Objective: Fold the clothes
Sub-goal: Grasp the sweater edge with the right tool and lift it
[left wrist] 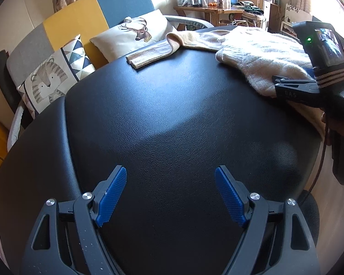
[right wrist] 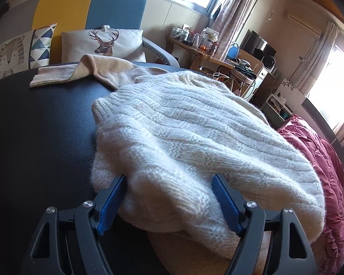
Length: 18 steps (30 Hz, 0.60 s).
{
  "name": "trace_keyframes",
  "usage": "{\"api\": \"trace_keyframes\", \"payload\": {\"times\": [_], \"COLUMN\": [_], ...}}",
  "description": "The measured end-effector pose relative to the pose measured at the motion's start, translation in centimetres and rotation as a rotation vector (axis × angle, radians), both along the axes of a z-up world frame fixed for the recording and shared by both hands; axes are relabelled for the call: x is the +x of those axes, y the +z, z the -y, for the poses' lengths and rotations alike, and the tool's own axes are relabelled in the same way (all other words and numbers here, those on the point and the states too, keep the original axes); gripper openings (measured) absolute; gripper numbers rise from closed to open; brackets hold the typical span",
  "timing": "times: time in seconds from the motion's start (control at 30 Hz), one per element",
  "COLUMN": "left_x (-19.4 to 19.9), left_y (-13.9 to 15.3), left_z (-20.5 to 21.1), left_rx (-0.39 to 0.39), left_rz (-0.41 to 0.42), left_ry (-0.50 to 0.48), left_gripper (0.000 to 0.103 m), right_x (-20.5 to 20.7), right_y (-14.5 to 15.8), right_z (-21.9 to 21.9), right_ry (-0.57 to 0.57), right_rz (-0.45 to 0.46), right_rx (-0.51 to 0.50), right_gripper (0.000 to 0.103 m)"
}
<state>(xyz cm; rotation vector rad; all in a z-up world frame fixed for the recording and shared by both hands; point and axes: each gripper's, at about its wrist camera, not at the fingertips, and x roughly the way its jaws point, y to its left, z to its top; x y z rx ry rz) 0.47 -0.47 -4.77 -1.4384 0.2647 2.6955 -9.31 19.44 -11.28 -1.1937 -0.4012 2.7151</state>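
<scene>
Your right gripper [right wrist: 169,202], jaws wide, straddles the near edge of the cream cable-knit sweater [right wrist: 183,133], which runs away from you. Your left gripper [left wrist: 170,197], spread empty, hovers over bare black leather tabletop [left wrist: 172,119].

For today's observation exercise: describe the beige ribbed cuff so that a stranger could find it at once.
Start at the black padded table in front of the sofa. At its far edge lies a tan sleeve; the ribbed cuff is its flat, striped end, unlike the fluffy cream sweater nearby.
</scene>
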Motion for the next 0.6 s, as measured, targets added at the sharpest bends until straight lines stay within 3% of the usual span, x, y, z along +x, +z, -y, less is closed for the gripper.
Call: {"api": "trace_keyframes", "payload": {"times": [0.13,0.27,0.37,0.43,0.6], "left_x": [-0.1,0.0,0.1,0.1,0.3], "left_y": [-0.2,-0.3,-0.4,-0.5,-0.5], "left_z": [0.0,-0.1,0.0,0.1,0.3], "left_rx": [0.006,0.012,0.018,0.023,0.031], "left_rz": [0.0,0.004,0.01,0.012,0.015], "left_ry": [0.004,0.006,0.011,0.015,0.022], "left_gripper": [0.082,0.082,0.082,0.082,0.082], "right_x": [0.2,0.3,0.4,0.6,0.7], "right_y": [0.2,0.6,0.9,1.1,1.4], "right_z": [-0.6,-1.5,-2.3,-3.6,-7.1], "right_ry": [-0.008,-0.009,-0.013,-0.032,-0.093], "right_rz": [-0.01,-0.022,-0.032,-0.042,-0.045], "right_rx": [-0.046,-0.126,-0.198,-0.298,-0.58], "right_gripper": [0.069,0.048,0.042,0.039,0.017]}}
